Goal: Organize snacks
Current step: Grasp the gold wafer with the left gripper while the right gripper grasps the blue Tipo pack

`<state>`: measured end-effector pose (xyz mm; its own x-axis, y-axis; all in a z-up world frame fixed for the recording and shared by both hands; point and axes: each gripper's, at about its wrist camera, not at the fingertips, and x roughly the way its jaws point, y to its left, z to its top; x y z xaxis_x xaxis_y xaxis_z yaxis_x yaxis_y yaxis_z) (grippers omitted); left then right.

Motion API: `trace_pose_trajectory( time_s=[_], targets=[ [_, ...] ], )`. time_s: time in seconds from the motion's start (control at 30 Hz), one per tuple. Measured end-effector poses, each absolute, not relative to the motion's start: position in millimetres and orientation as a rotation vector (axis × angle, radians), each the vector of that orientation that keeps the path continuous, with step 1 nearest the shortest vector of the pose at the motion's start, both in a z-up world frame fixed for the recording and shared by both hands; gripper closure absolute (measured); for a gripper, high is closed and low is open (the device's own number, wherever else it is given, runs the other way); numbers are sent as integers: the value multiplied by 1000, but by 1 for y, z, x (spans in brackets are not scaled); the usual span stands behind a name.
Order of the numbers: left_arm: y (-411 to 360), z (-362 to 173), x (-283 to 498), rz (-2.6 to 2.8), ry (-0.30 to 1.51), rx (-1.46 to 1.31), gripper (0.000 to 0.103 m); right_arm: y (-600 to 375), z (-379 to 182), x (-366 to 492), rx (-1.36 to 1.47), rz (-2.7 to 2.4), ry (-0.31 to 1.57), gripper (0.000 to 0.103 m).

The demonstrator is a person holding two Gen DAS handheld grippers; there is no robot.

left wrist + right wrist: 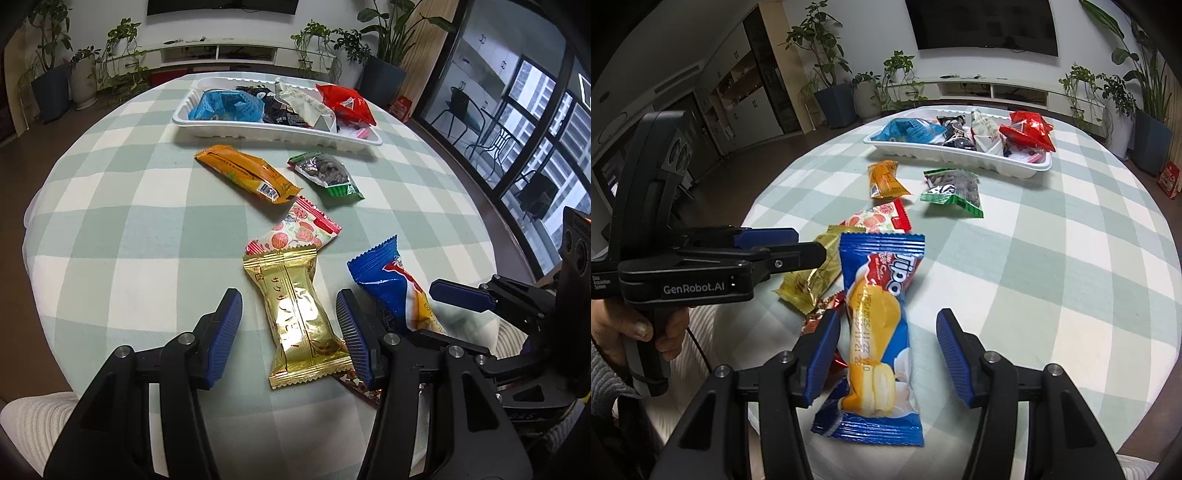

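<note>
In the left wrist view, the left tool (pixel 290 334) is seen with its jaws apart, one on each side of the gold pack (pixel 297 317), which lies flat on the worktop (pixel 122 221). The pads do not press on it, so nothing is grasped. The pack is judged to be light, with a smooth foil wrapper that can slip; a soft and perhaps brittle cake is probably inside. It is best taken across the narrow middle, not at the crimped ends, and with little force. A fruit-print pack (pixel 295 230) touches its far end, and the blue pack (pixel 393 286) lies just beside it on the right, with the right tool (pixel 461 295) over it. The orange pack (pixel 245 173) and the green pack (pixel 325 175) lie further away, and the white tray (pixel 273 127), already holding several snacks, stands beyond them.

In the right wrist view, the right tool (pixel 884 360) is also released: the blue pack (pixel 877 332) lies between the fingers, close to the left pad, but the right pad stands clear of it. The pack looks puffy and light, with soft cakes inside that can be crushed. A hold across the middle is judged safest. The left tool (pixel 798 245) is seen above the gold pack (pixel 812 273), and the tray (pixel 960 155) is well apart at the far side.
</note>
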<state>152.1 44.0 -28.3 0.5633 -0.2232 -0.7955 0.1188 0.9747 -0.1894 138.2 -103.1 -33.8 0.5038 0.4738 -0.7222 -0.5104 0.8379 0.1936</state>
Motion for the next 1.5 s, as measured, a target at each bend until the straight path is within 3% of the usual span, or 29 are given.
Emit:
trace_pose_trajectory(
  time_s=[0.9, 1.17, 1.5],
  targets=[
    [30, -48, 158, -159, 979, -66, 52, -89, -46, 132, -157, 573, 862, 51],
    [28, -50, 159, -150, 974, -54, 52, -87, -47, 132, -178, 571, 855, 64],
    [27, -52, 159, -147, 960, -39, 52, -92, -47, 135, -151, 568, 858, 71]
  ],
)
